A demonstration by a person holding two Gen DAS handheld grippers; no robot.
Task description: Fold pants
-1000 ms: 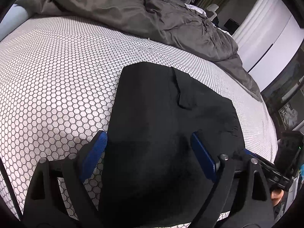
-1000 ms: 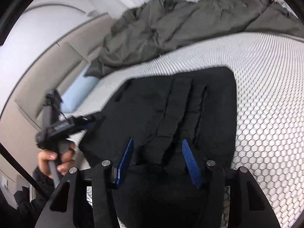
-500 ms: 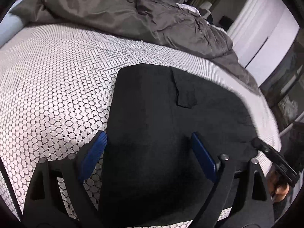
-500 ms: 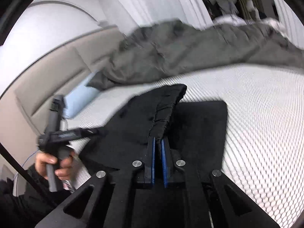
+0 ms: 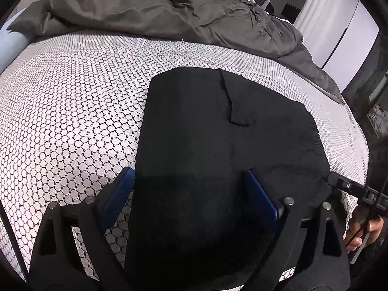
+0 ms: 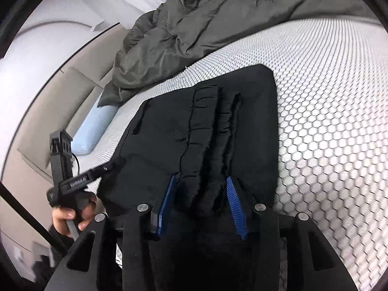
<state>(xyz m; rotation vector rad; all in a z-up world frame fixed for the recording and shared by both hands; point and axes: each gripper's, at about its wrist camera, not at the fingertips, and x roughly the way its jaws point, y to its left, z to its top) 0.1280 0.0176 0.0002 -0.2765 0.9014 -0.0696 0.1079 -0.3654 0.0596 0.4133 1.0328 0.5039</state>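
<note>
Black pants (image 5: 206, 133) lie folded flat on the honeycomb-patterned bed sheet (image 5: 72, 109). My left gripper (image 5: 190, 194) hovers open over their near end, with its left pad above the pants' left edge. In the right wrist view the gathered waistband (image 6: 206, 133) runs as a ridge along the pants (image 6: 157, 140). Its near end sits between the blue pads of my right gripper (image 6: 201, 203), whose jaws are opening and no longer pinch it. The left gripper (image 6: 114, 165), held by a hand (image 6: 70, 218), reaches the pants' far-left edge.
A crumpled grey duvet (image 5: 169, 7) covers the far side of the bed. A light blue pillow (image 6: 94, 131) lies by the beige headboard (image 6: 48, 111). The bed's edge and white doors (image 5: 339, 31) are to the right in the left wrist view.
Half a second ago my right gripper was shut on the waistband and held it raised. Its jaws have now parted and the band lies back on the pants. The left gripper barely moved.
</note>
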